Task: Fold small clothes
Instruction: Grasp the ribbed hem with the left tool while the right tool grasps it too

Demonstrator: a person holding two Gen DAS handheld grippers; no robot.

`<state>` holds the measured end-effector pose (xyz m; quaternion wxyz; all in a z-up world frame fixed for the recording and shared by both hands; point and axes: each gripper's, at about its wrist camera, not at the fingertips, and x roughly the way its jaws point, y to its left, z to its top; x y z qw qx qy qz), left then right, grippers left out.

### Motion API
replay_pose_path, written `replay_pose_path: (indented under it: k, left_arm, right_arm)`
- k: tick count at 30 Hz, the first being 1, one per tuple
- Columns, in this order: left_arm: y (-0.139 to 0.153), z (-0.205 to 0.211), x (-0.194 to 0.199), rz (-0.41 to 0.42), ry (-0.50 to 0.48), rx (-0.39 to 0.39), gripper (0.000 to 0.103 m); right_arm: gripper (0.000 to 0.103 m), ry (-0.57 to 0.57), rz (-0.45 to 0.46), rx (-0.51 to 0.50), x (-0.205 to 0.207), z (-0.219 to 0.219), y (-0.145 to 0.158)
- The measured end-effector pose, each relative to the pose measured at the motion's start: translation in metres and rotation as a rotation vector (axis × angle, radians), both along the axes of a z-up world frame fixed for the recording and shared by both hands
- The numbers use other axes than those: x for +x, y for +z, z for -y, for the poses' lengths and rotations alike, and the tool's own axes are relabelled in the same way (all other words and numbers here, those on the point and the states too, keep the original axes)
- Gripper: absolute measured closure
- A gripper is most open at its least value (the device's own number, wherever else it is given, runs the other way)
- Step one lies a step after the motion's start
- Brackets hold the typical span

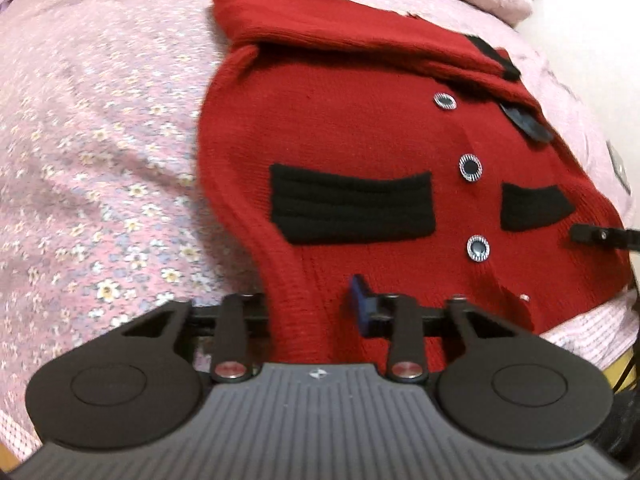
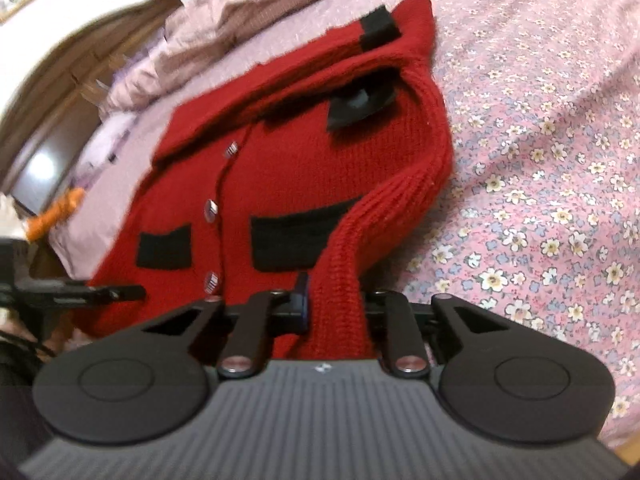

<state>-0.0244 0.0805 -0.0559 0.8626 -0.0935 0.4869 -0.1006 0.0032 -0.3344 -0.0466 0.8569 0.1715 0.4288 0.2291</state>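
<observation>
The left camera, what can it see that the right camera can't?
Only the left view shows the left gripper pinching the red cardigan's hem, all three buttons facing it. Only the right view shows the right gripper pinching the cardigan's edge, a wooden door and something orange. Both show the cardigan's black pockets and the flowery pink bedspread.

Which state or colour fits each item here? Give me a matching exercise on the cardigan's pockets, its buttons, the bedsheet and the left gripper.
Column one:
1. pocket patches
2. buttons
3. bedsheet
4. left gripper

Column two:
A. pink with small flowers
B. shut on the hem of the red cardigan
C. black
D. round, dark centre, silvery rim

Pairs: 1-C, 2-D, 3-A, 4-B
</observation>
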Motion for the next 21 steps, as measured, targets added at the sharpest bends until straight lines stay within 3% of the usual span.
replay_pose_path:
  k: [2, 4, 11, 21]
  left_arm:
    - [0.006, -0.01, 0.0, 0.002, 0.018, -0.053, 0.083]
    - [0.013, -0.018, 0.0, 0.011, 0.028, -0.111, 0.087]
    - [0.051, -0.027, 0.008, 0.108, 0.05, -0.262, 0.088]
    - [0.101, -0.028, 0.027, 0.239, 0.095, -0.352, 0.088]
  right_arm:
    - [0.085, -0.014, 0.012, 0.053, -0.001, 0.004, 0.004]
    - [0.086, -0.034, 0.025, 0.12, 0.0, 0.009, 0.009]
    - [0.087, -0.058, 0.095, 0.262, 0.008, 0.015, 0.032]
    - [0.087, -0.085, 0.198, 0.361, 0.03, 0.012, 0.063]
